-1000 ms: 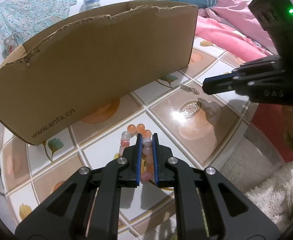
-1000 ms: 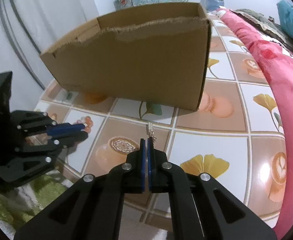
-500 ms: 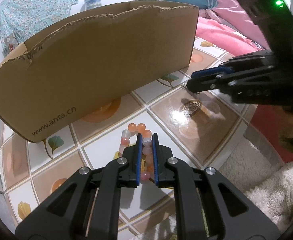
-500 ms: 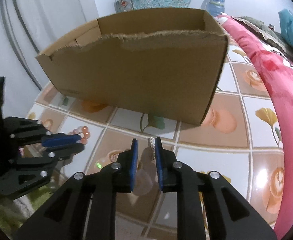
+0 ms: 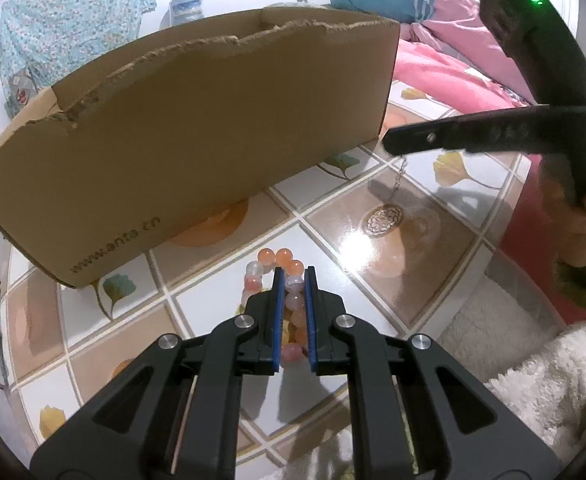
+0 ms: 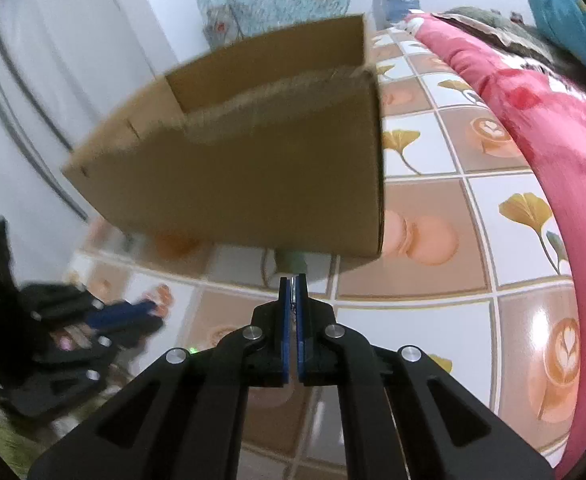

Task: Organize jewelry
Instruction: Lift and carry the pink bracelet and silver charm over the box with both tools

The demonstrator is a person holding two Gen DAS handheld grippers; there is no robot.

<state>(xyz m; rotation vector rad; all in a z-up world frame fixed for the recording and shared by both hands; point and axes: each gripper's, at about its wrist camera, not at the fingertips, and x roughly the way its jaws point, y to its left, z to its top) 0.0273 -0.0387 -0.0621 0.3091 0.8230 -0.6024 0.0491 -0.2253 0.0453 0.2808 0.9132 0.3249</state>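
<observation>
Since the earlier frame our right claw (image 6: 292, 286) has just closed on the thin silver chain (image 5: 400, 174), lifting it. Our left claw (image 5: 292, 280) clamps the pink bead bracelet (image 5: 277, 258) on the surface (image 5: 413, 280) beside the "www.anta.cn" cardboard box (image 5: 213, 128).

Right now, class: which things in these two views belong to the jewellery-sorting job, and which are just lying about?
Belongs to the job:
pink and white bead bracelet, in the left gripper
thin silver chain, hanging from the right gripper
open brown cardboard box

Just lying about:
pink quilt
teal patterned cloth
white fluffy towel
</observation>
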